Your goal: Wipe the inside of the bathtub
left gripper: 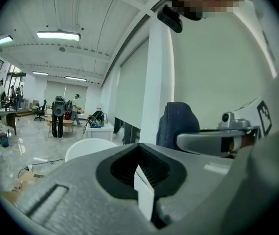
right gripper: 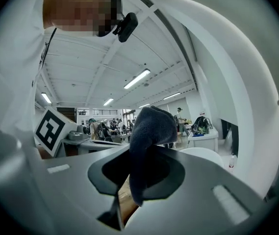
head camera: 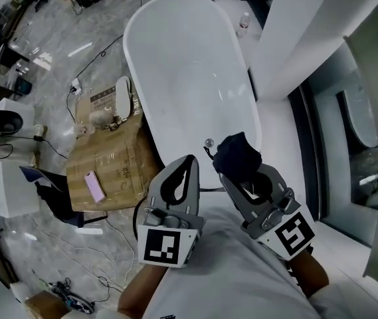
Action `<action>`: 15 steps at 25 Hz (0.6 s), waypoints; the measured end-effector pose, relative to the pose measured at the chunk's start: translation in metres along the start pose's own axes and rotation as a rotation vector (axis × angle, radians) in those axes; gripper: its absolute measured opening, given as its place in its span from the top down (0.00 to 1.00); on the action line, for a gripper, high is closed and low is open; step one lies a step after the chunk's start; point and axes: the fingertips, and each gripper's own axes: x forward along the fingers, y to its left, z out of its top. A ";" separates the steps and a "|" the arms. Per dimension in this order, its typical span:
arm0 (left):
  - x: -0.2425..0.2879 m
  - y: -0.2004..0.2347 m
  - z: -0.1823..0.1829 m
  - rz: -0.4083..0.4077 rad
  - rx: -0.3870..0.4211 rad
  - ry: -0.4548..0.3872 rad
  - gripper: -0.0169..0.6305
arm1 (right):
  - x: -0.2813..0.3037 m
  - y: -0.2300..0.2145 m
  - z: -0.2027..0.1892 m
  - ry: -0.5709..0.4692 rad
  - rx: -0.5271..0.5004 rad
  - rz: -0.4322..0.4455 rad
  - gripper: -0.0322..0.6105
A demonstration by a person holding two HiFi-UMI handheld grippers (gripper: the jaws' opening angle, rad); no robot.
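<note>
Cloth first: a dark blue fleecy cloth (head camera: 236,153) is pinched in the right gripper (head camera: 234,171) and bunched above the tips, probably so that a soft wad meets the enamel. The left gripper (head camera: 189,165) has its 2 jaws pressed together on nothing and sits just beside the right, seemingly as a spare. Both hang at the near end of the white oval bathtub (head camera: 175,72), apparently not touching it. The basin lies open toward the far end. A white wall (head camera: 288,45) crowds the right rim, and flattened brown cardboard (head camera: 109,165) lies to the left.
</note>
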 end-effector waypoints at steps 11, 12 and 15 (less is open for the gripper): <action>0.003 -0.019 -0.022 0.026 -0.006 0.027 0.98 | -0.015 -0.017 -0.032 0.071 0.026 -0.040 0.87; 0.005 -0.021 -0.023 0.023 -0.002 0.029 0.98 | -0.017 -0.019 -0.036 0.087 0.022 -0.035 0.87; 0.008 -0.025 -0.023 0.019 0.007 0.026 0.98 | -0.018 -0.025 -0.045 0.127 0.012 -0.032 0.87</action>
